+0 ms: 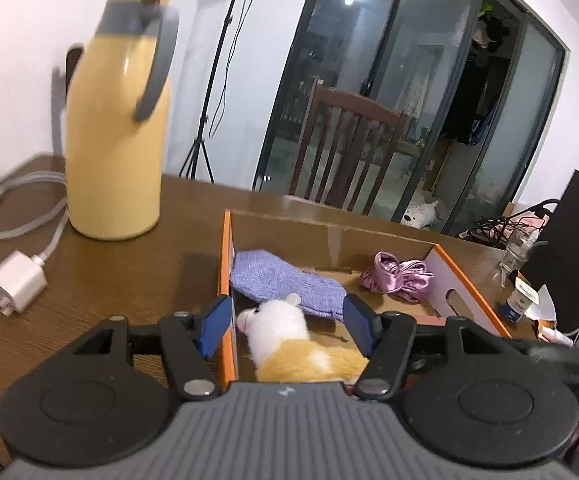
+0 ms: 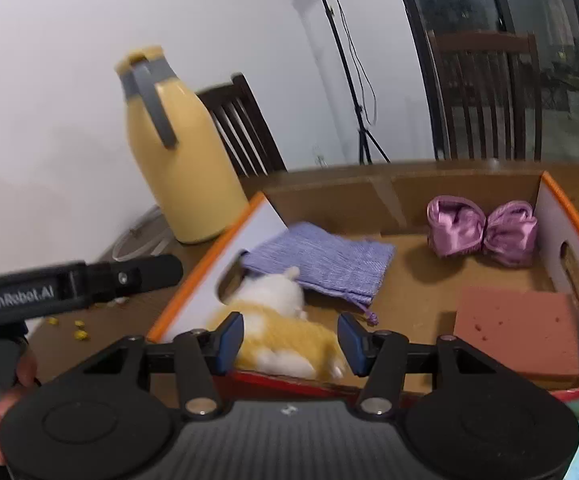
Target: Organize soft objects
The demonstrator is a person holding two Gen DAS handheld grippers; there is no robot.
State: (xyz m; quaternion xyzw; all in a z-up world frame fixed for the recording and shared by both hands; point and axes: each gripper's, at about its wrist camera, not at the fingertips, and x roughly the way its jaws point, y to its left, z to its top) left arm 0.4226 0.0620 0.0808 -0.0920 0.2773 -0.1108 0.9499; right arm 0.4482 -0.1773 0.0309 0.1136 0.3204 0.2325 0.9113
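Plush toy going into the cardboard box, both grippers hovering wide open over it.

The plush toy [image 1: 289,340] is lying in the box [image 1: 465,292] at its near-left corner, snug against the orange-edged wall, head overlapping the purple knit pouch [image 1: 285,284]. The left gripper [image 1: 285,328] is standing wide open and holding nothing; the right gripper [image 2: 289,340] is gaping just as wide around the toy's rump, also empty. The toy's long axis is running toward 11 o'clock in the right wrist view, white head leading, tan rear trailing. Risk from here, I'd say: a blue pad closing carelessly could be snagging the box wall or dragging the pouch along. The satin bow [image 2: 485,232] is sitting at 1 o'clock, the pink sponge [image 2: 517,332] at 3.
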